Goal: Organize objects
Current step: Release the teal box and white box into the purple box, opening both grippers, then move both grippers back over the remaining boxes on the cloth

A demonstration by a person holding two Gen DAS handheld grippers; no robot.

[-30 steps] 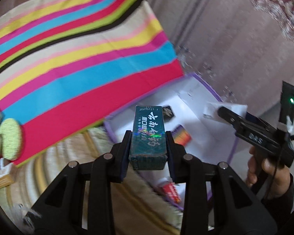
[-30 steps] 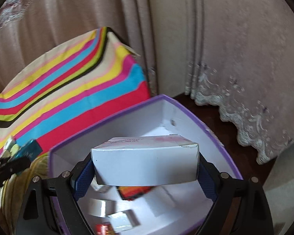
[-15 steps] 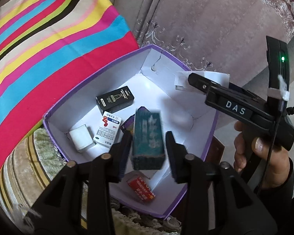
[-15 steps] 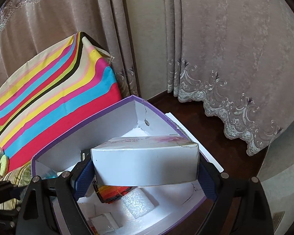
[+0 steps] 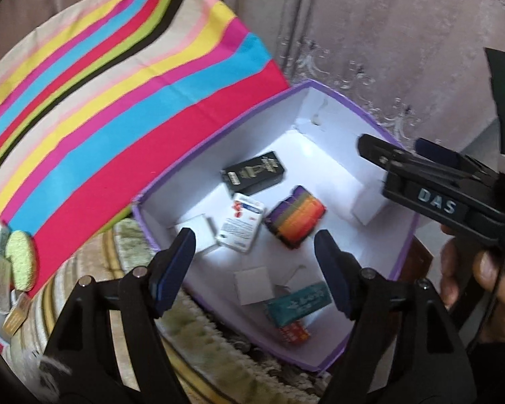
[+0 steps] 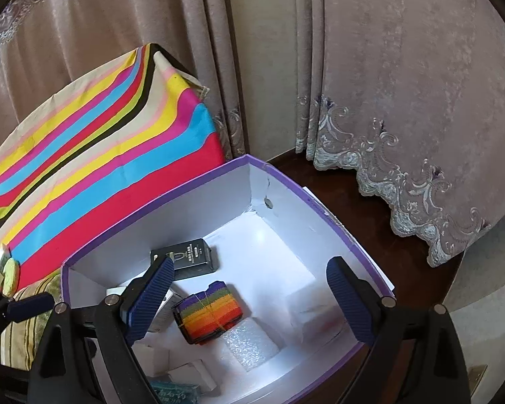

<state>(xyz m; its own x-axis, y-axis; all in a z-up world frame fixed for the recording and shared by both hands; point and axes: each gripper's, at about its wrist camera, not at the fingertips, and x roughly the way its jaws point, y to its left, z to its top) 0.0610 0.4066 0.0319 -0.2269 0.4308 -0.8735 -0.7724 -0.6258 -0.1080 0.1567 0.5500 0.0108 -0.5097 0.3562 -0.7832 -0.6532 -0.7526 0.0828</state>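
A purple-rimmed white box (image 5: 219, 131) (image 6: 144, 215) stands on the floor beside a striped cloth. In it lie a black box (image 5: 252, 172) (image 6: 188, 257), a rainbow-striped box (image 5: 296, 217) (image 6: 208, 313), a red-and-white medicine box (image 5: 240, 224), a teal box (image 5: 298, 303) (image 6: 175, 392) and a large white box (image 5: 370, 205) (image 6: 314, 309). My left gripper (image 5: 254, 271) is open and empty above the box. My right gripper (image 6: 249, 299) is open and empty above the box; it also shows in the left wrist view (image 5: 400, 155).
A striped cloth (image 5: 101, 101) (image 6: 94, 128) covers the surface to the left, with a green sponge (image 5: 22, 259) and small boxes at its edge. Curtains (image 6: 387, 67) hang behind. A patterned rug (image 5: 124, 245) lies beside the box on the dark wood floor (image 6: 346, 181).
My left gripper opened and let go of the teal box, which now lies in the purple box. My right gripper opened and let go of the large white box, now inside too.
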